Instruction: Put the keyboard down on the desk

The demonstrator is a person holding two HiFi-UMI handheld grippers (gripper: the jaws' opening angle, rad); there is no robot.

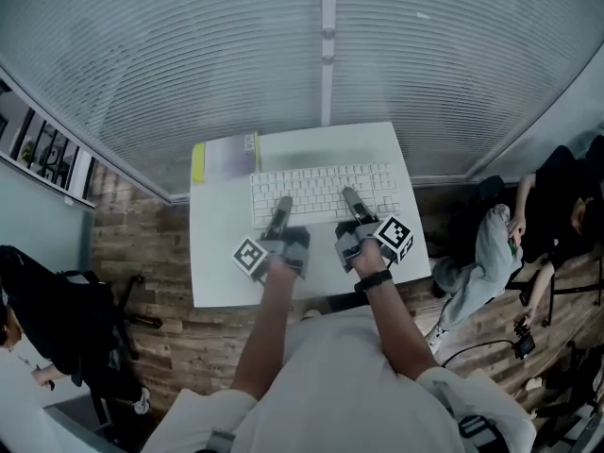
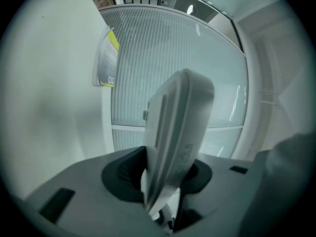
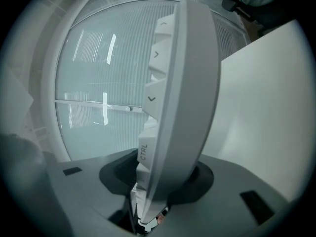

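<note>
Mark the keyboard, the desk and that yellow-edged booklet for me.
keyboard (image 1: 321, 189), head view, on its middle key rows.
desk (image 1: 213, 272), head view, on the bare top near its left front corner.
booklet (image 1: 229, 157), head view, on its grey cover.

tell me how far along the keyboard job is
Done: the keyboard is gripped at its near edge by the left tool and right tool, over the desk. In hand: it seems held off the surface. Left: lower it flat, open both tools.

Overhead head view; two close-ups along keyboard (image 1: 324, 189)
</note>
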